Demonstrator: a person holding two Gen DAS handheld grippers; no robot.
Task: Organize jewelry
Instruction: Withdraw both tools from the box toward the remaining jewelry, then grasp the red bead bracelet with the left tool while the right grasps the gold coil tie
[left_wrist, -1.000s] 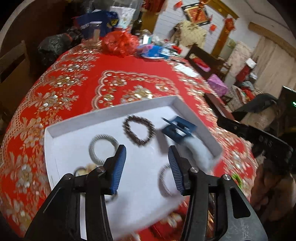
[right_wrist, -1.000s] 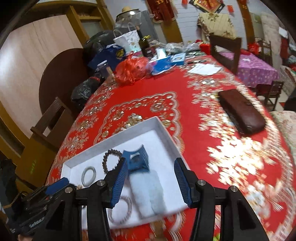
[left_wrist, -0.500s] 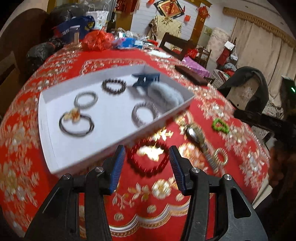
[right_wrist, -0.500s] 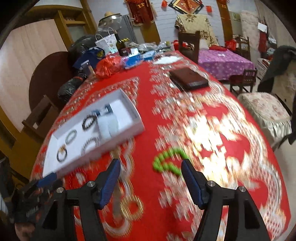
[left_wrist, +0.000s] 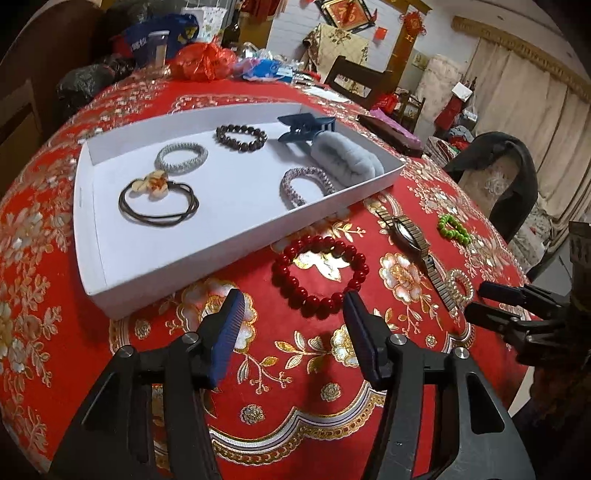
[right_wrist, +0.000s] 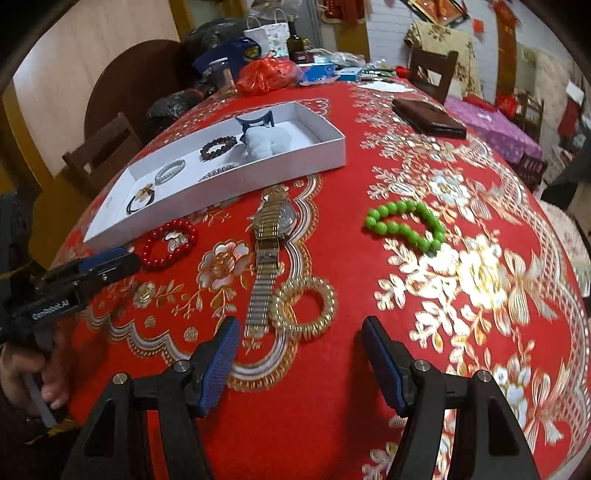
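A white tray (left_wrist: 221, 243) (right_wrist: 258, 173) on the red tablecloth holds hair ties, a dark bead bracelet (left_wrist: 242, 137), a blue claw clip (left_wrist: 303, 127) and a grey fluffy clip. In front of it lie a red bead bracelet (left_wrist: 281, 266) (right_wrist: 147, 254), a gold watch (left_wrist: 406, 232) (right_wrist: 269, 221), a green bead bracelet (left_wrist: 452, 229) (right_wrist: 391, 227) and a gold coil ring (left_wrist: 451, 280) (right_wrist: 328, 295). My left gripper (left_wrist: 293, 301) (right_wrist: 107, 262) hovers just short of the red bracelet, its jaws opening and empty. My right gripper (right_wrist: 301, 325) (left_wrist: 474, 299) stands open and empty just short of the coil ring.
A brown case (right_wrist: 428, 118) lies right of the tray. Bags, a bottle and a red bundle (right_wrist: 266, 75) crowd the table's far end. A dark chair (left_wrist: 491, 177) stands at the right edge. The cloth's scalloped border marks the near edge.
Both grippers have pulled back from above the tray to the near side of the table and dropped lower. Both pairs of jaws stand wider than before.
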